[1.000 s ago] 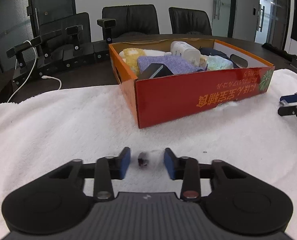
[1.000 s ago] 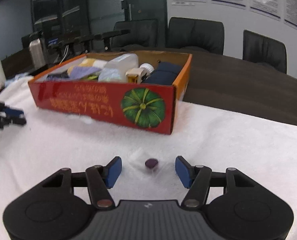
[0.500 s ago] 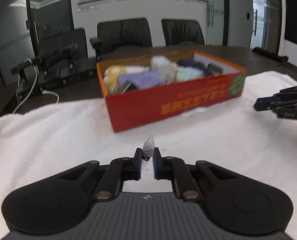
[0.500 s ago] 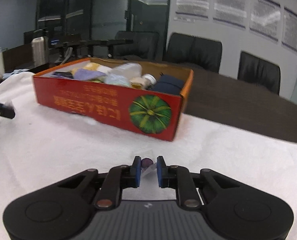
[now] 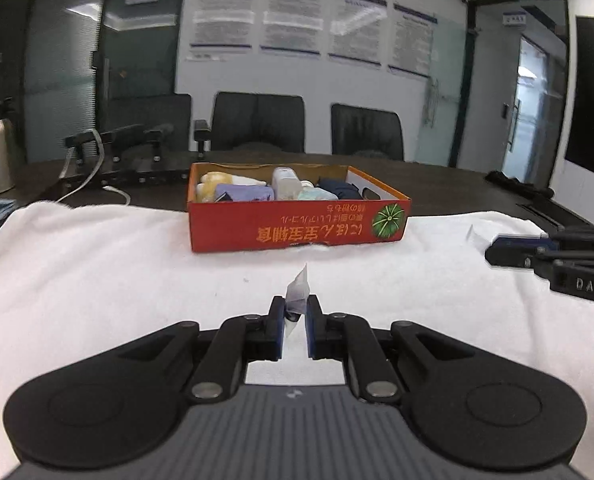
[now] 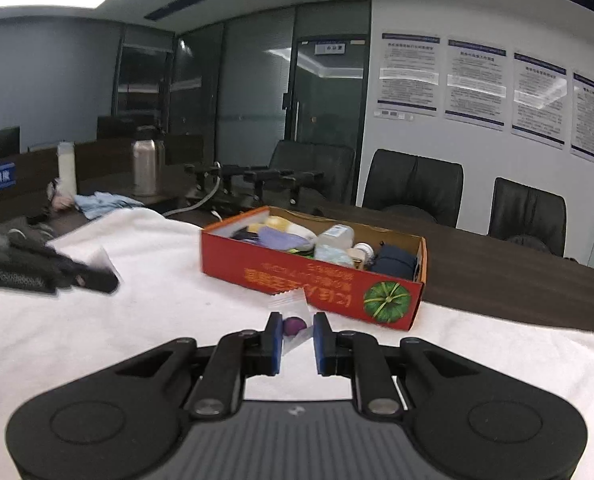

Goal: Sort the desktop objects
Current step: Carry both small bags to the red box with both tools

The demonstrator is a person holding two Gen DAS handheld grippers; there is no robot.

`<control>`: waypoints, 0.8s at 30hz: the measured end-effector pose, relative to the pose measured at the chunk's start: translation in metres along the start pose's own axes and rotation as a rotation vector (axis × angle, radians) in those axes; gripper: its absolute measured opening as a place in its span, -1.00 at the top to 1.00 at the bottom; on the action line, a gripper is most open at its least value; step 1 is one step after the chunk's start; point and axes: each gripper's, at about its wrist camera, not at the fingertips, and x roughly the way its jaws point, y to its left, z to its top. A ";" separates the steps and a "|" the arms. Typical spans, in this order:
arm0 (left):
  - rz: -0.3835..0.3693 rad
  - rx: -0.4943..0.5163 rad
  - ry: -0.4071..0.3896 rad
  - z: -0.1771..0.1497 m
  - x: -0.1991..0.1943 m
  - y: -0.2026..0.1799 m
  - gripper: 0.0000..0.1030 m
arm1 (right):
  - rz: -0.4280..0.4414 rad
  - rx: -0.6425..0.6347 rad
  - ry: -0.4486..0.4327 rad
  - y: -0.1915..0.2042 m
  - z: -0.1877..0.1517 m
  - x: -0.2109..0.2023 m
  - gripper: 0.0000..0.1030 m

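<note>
My left gripper [image 5: 296,314] is shut on a small clear packet [image 5: 298,290] that sticks up between its blue pads, held above the white towel [image 5: 97,272]. My right gripper [image 6: 296,326] is shut on a clear packet with a purple candy [image 6: 294,325] inside, also raised above the towel. The red cardboard box [image 5: 297,228] stands ahead of both grippers and holds several items; it also shows in the right wrist view [image 6: 309,278]. The right gripper shows at the right edge of the left wrist view [image 5: 557,256], and the left gripper at the left edge of the right wrist view [image 6: 49,270].
The towel covers a dark conference table [image 6: 517,280]. Black camera stands and a white cable [image 5: 93,172] sit behind the box to the left. A steel flask [image 6: 145,168], a white bottle [image 6: 67,168] and a blue cloth [image 6: 101,204] lie further left. Office chairs [image 5: 257,122] line the far side.
Both grippers closed on their packets on the towel, then lifted them and drew back from the box, which now looks smaller and further away.
</note>
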 end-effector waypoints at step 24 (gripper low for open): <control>0.113 -0.006 -0.117 -0.072 -0.066 -0.072 0.79 | -0.188 0.112 0.015 0.099 -0.088 -0.061 0.71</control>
